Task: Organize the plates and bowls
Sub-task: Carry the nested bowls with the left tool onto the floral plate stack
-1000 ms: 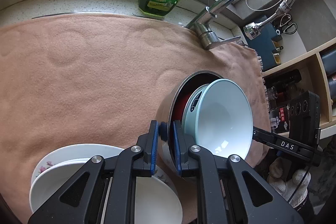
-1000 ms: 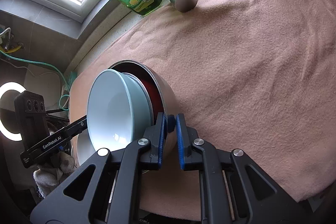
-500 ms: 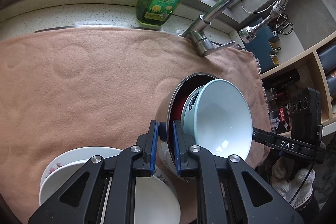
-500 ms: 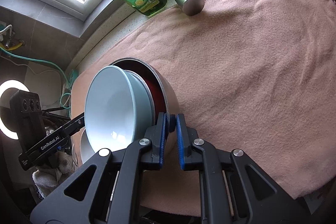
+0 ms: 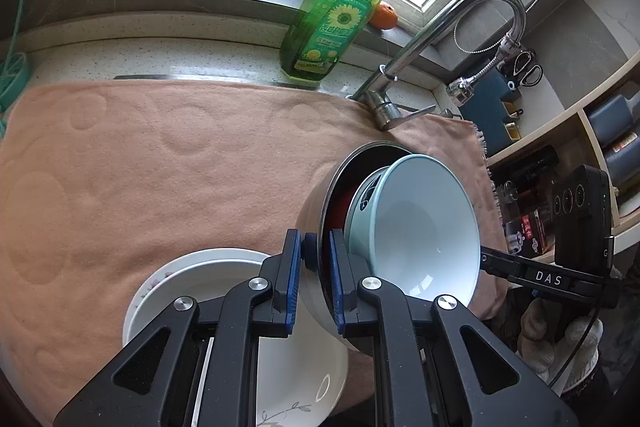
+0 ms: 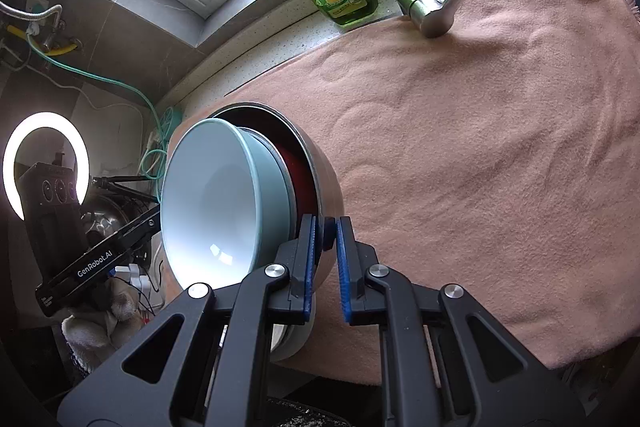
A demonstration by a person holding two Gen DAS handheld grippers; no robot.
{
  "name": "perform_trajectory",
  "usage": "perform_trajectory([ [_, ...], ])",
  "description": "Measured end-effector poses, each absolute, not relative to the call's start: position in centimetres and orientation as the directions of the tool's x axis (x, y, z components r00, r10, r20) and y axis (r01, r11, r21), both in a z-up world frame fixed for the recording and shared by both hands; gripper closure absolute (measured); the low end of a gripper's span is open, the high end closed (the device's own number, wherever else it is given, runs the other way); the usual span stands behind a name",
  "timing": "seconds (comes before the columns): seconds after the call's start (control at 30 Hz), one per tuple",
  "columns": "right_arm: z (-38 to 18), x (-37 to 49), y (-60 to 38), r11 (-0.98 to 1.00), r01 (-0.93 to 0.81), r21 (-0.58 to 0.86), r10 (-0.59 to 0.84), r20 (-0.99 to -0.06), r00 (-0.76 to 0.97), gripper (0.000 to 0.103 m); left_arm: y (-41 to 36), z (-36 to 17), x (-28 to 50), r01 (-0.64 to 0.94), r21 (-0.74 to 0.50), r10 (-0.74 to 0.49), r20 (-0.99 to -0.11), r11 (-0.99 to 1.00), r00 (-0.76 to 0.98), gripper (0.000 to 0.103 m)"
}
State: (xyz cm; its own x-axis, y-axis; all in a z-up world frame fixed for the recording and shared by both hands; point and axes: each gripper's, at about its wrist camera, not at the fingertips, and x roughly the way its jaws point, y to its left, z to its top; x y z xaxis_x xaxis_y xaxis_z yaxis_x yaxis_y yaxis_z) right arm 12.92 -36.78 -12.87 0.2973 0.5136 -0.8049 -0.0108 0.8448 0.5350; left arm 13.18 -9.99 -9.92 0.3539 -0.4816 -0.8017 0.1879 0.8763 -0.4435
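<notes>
steel bowl holding pale blue bowls, rim pinched by left tool, right tool.

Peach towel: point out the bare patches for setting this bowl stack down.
The peach towel lies bare between the soap bottle, the faucet and the white plates. It is crowded near the plates and at the towel's fringed edge.

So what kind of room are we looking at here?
Most likely a home kitchen, at the sink counter under a window. A curved chrome faucet rises beside a green dish soap bottle, and nested bowls and white plates sit over a peach towel.
</notes>
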Motion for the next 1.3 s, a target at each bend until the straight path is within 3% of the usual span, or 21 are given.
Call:
perform_trajectory([
  [0.73, -13.9, 8.9, -27.7, 0.839, -0.124, 0.529, 0.543, -0.818, 0.189, 0.091, -1.4, -11.3, 7.5, 0.050, -0.454, -0.438, -0.817, 0.890, 0.376, 0.094],
  [1.3, -15.5, 8.3, -25.7, 0.846, -0.117, 0.520, 0.532, -0.833, 0.151, 0.091, 0.0, -13.3, 6.4, 0.019, -0.446, -0.425, -0.839, 0.895, 0.340, 0.094],
])
